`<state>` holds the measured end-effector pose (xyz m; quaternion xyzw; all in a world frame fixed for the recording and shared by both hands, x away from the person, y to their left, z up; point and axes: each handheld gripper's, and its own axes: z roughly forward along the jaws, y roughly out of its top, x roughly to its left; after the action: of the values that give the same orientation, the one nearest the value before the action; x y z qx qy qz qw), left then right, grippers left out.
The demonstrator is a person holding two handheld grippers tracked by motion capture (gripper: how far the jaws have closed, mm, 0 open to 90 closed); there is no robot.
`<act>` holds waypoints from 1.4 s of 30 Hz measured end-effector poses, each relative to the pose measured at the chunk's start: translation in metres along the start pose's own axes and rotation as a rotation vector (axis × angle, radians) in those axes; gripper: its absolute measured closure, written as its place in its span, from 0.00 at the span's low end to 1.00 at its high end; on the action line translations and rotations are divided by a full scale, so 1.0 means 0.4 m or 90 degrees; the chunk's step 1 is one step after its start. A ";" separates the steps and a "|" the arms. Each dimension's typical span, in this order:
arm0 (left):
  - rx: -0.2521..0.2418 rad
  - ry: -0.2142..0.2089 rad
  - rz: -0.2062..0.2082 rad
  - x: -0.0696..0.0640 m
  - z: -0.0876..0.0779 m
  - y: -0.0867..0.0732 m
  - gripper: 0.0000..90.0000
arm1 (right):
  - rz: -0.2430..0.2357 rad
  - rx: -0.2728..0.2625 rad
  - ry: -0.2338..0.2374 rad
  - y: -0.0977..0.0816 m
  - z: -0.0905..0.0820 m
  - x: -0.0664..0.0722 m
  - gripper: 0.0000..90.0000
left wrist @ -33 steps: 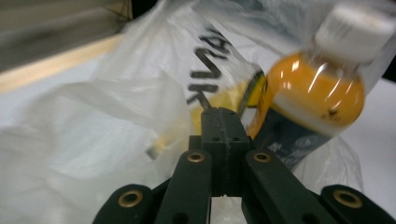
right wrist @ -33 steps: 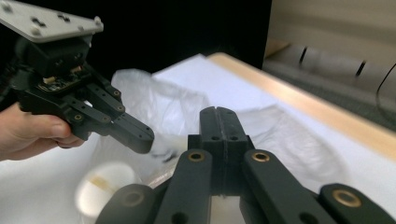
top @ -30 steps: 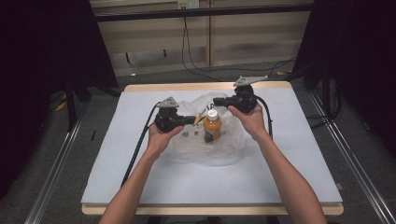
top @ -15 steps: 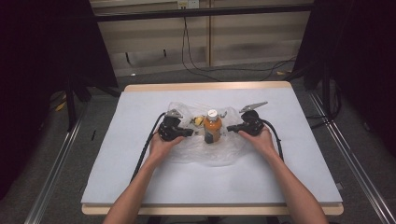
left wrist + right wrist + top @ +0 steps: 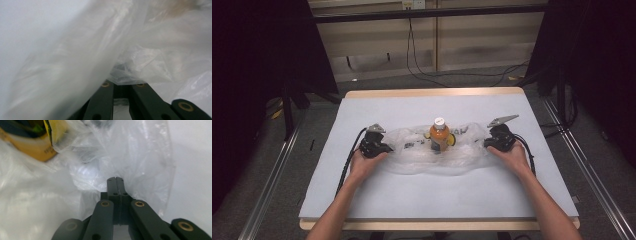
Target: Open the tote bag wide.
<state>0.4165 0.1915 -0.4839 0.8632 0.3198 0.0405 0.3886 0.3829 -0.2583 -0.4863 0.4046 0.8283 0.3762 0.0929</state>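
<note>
Both grippers have swung outward, stretching the plastic bag flat at frame centre. My left gripper and right gripper pinch its ends; bottle stands upright mid-bag, removal apparently pending.

bottle upright mid-bag | grippers at bag's ends (left, right)

Bottles: one orange juice bottle
Bags: one clear plastic bag
Grippers: two, left gripper, right gripper
Tables: one table
</note>
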 end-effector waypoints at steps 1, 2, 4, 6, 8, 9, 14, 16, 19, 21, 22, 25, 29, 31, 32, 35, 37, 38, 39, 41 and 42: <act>0.009 -0.002 0.009 -0.003 -0.007 -0.002 1.00 | 0.000 -0.002 -0.001 -0.007 -0.008 -0.003 1.00; 0.013 0.001 0.011 -0.007 -0.009 -0.003 1.00 | -0.003 -0.002 -0.005 -0.012 -0.014 -0.004 1.00; 0.024 -0.007 0.024 -0.010 -0.015 -0.004 1.00 | -0.007 0.008 -0.013 -0.016 -0.024 -0.003 1.00; 0.031 -0.004 0.025 -0.012 -0.020 -0.006 1.00 | -0.017 0.013 -0.024 -0.017 -0.027 -0.001 1.00; 0.023 -0.007 0.026 -0.013 -0.025 -0.015 1.00 | -0.013 0.026 -0.038 -0.025 -0.045 -0.014 1.00; 0.022 -0.019 0.020 -0.012 -0.029 -0.020 1.00 | -0.007 0.029 -0.046 -0.029 -0.054 -0.025 1.00; 0.020 -0.026 0.016 -0.017 -0.033 -0.026 1.00 | -0.012 0.029 -0.068 -0.038 -0.065 -0.028 1.00; 0.024 -0.023 0.020 -0.021 -0.036 -0.027 1.00 | 0.000 0.017 -0.061 -0.044 -0.067 -0.033 1.00; 0.018 -0.028 0.016 -0.021 -0.038 -0.029 1.00 | 0.007 0.008 -0.058 -0.044 -0.064 -0.030 1.00; -0.002 -0.032 0.008 -0.024 -0.045 -0.027 1.00 | 0.008 -0.007 -0.045 -0.039 -0.061 -0.024 1.00; -0.002 -0.032 0.008 -0.024 -0.045 -0.027 1.00 | 0.008 -0.007 -0.045 -0.039 -0.061 -0.024 1.00; -0.032 -0.047 0.016 -0.043 -0.073 -0.016 1.00 | 0.010 -0.042 -0.022 -0.013 -0.073 -0.006 1.00; -0.044 -0.048 0.023 -0.053 -0.098 -0.014 1.00 | 0.004 -0.079 0.007 0.009 -0.090 0.010 1.00; -0.061 -0.054 0.019 -0.053 -0.115 -0.015 1.00 | -0.008 -0.092 0.019 0.025 -0.095 0.024 1.00; -0.078 -0.062 0.016 -0.054 -0.130 -0.013 1.00 | -0.008 -0.096 0.021 0.029 -0.094 0.026 1.00; -0.094 -0.076 0.018 -0.061 -0.145 -0.009 1.00 | -0.009 -0.106 0.031 0.044 -0.091 0.031 1.00; -0.098 -0.078 0.018 -0.065 -0.145 -0.008 1.00 | -0.011 -0.112 0.036 0.055 -0.086 0.037 1.00; -0.097 -0.082 0.011 -0.066 -0.143 -0.007 1.00 | -0.013 -0.113 0.038 0.062 -0.083 0.039 1.00; -0.096 -0.076 0.011 -0.067 -0.139 -0.005 1.00 | -0.013 -0.113 0.038 0.062 -0.083 0.039 1.00; -0.087 -0.075 0.002 -0.067 -0.126 -0.002 1.00 | -0.023 -0.115 0.045 0.087 -0.072 0.054 1.00; -0.087 -0.074 -0.003 -0.069 -0.120 0.001 1.00 | -0.028 -0.117 0.047 0.096 -0.070 0.060 1.00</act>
<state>0.3796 0.2063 -0.4452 0.8350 0.2949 0.0111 0.4644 0.3775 -0.2408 -0.4363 0.3621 0.8019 0.4629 0.1074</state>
